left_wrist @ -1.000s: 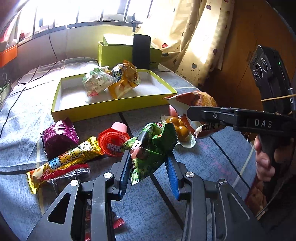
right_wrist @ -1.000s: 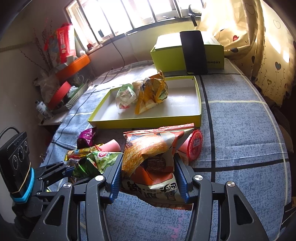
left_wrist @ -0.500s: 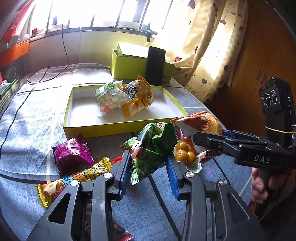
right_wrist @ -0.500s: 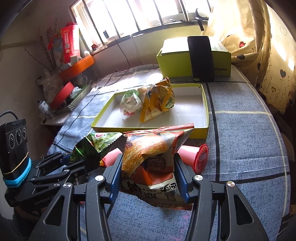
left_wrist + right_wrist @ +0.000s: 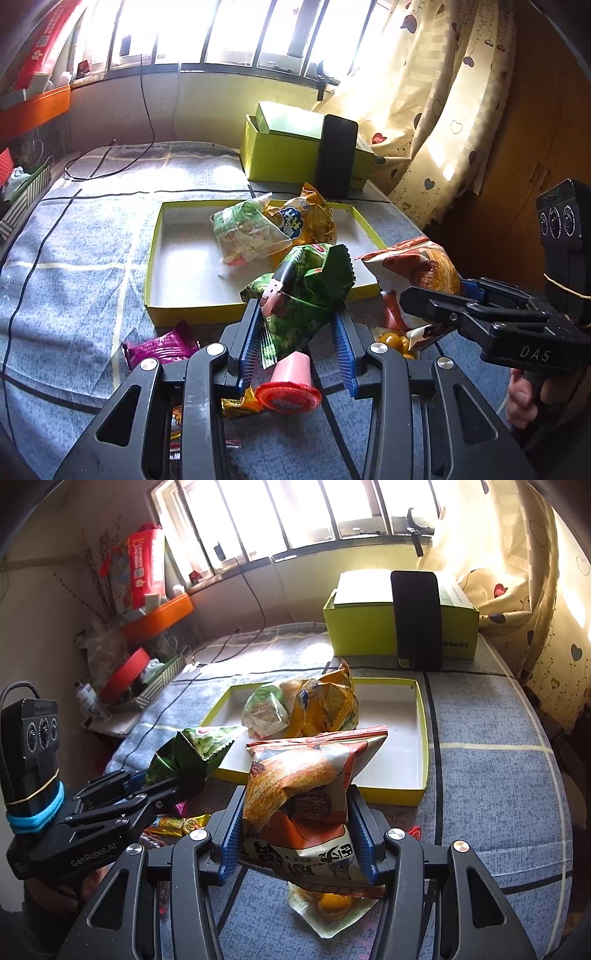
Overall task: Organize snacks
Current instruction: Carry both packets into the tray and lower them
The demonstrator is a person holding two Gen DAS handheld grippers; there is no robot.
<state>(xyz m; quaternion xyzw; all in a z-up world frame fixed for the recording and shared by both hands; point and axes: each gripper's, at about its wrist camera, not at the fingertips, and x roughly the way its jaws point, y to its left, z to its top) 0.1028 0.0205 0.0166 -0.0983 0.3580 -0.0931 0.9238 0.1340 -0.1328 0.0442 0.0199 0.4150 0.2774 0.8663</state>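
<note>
Both rigs same build. Left gripper: black skeletal frame, triangular cutouts, silver screw heads, ribbed blue pads. In right wrist view, "GenRobot.AI" printed white on side, black box at 9 o'clock with three round lenses, cable looping off top, blue band plus rubber band round grip. Right gripper: same black arms, silver screws, blue ribbed pads. In left wrist view, "DAS" lettering at 3 o'clock, rubber band round lens box.

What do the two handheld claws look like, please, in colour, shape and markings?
Both are black, with ribbed blue pads. The left claw reads "GenRobot.AI" and carries a three-lens black box, a blue band and a black cable. The right claw reads "DAS" and bears a similar box.
</note>
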